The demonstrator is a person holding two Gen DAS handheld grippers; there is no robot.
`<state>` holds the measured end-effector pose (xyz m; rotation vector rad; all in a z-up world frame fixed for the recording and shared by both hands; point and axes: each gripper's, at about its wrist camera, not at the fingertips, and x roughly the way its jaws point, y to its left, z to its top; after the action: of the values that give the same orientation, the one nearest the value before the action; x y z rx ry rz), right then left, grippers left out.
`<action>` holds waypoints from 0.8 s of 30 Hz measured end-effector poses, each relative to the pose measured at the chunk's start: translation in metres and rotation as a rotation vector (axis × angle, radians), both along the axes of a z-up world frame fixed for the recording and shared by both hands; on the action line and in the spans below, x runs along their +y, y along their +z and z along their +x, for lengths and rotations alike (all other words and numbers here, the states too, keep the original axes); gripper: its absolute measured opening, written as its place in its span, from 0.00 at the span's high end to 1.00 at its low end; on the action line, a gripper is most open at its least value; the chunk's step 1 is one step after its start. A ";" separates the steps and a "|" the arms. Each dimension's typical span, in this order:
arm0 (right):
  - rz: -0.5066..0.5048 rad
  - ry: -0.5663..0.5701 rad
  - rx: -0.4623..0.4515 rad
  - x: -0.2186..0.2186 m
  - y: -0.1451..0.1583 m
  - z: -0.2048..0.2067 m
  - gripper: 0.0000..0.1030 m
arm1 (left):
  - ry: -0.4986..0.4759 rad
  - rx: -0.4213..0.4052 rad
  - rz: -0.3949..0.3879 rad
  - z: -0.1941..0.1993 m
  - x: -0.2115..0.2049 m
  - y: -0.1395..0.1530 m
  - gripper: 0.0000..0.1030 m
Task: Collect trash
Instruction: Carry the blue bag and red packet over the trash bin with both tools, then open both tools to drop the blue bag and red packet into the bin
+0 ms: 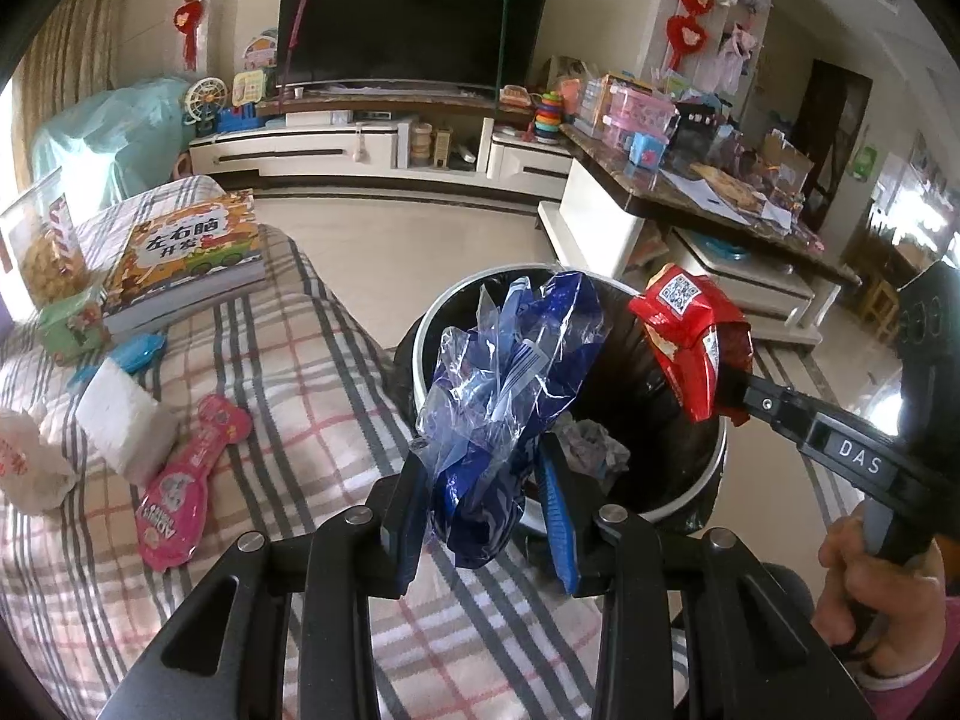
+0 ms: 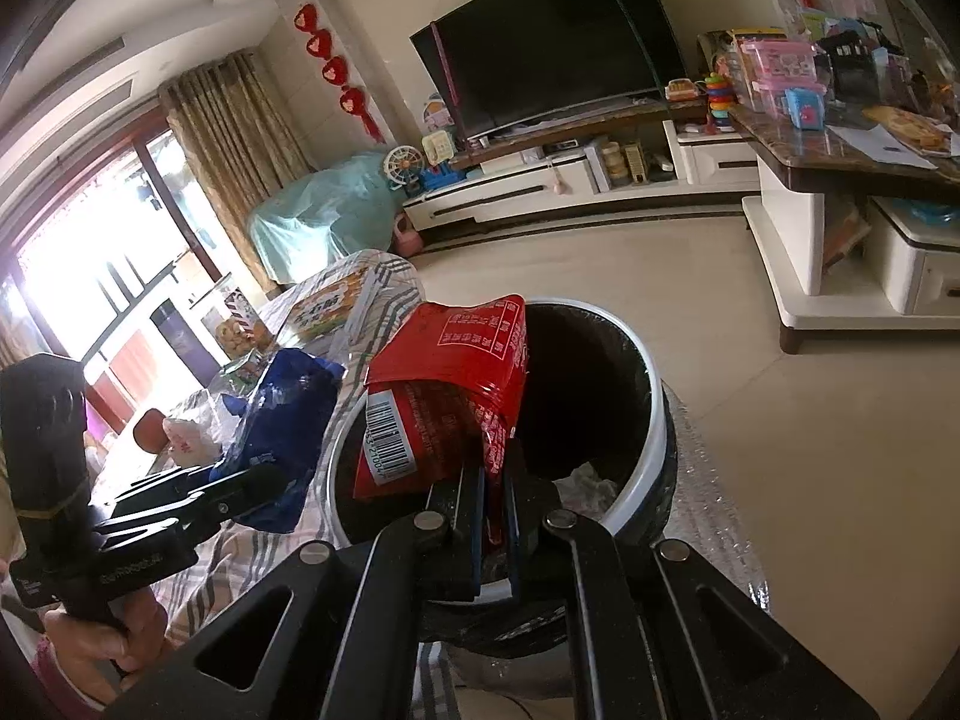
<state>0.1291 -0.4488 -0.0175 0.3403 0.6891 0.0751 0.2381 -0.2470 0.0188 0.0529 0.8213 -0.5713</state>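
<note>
We are holding two pieces of trash over the trash bin [image 1: 678,480], a round white-rimmed pail with a black liner standing on the floor against the edge of the plaid-covered sofa [image 1: 288,360]; some crumpled waste is already lying at its bottom. The left gripper [image 1: 489,498] is partly closed on the blue plastic wrapper [image 1: 510,384], a crinkled, springy bundle of film that weighs almost nothing; it looks slippery, so we are pinching it low on the bunched part where the layers stack. The right gripper [image 2: 493,510] is clamped fully shut on the lower edge of the red snack bag [image 2: 450,384], a stiffer foil pouch, flattened and empty-looking, hanging over the bin's near rim. Both should drop freely once released, though the film may cling. On the red bag we are reading a barcode and, in the left view, a QR code; its Chinese print is too small to make out. The right gripper's arm is carrying the letters "DAS".
</note>
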 end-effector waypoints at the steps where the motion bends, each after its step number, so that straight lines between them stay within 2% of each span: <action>1: -0.001 -0.001 0.002 0.000 0.000 0.000 0.95 | -0.001 0.001 0.002 0.001 -0.002 0.000 0.68; 21: -0.039 0.006 0.057 -0.006 -0.007 0.023 0.95 | -0.025 -0.003 0.041 0.016 -0.035 0.000 0.65; 24: -0.056 0.005 0.077 -0.006 -0.009 0.027 0.90 | -0.025 0.002 0.042 0.017 -0.039 -0.001 0.61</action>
<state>0.1564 -0.4545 -0.0268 0.2884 0.7673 0.0474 0.2556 -0.2858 0.0181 0.1015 0.8355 -0.5781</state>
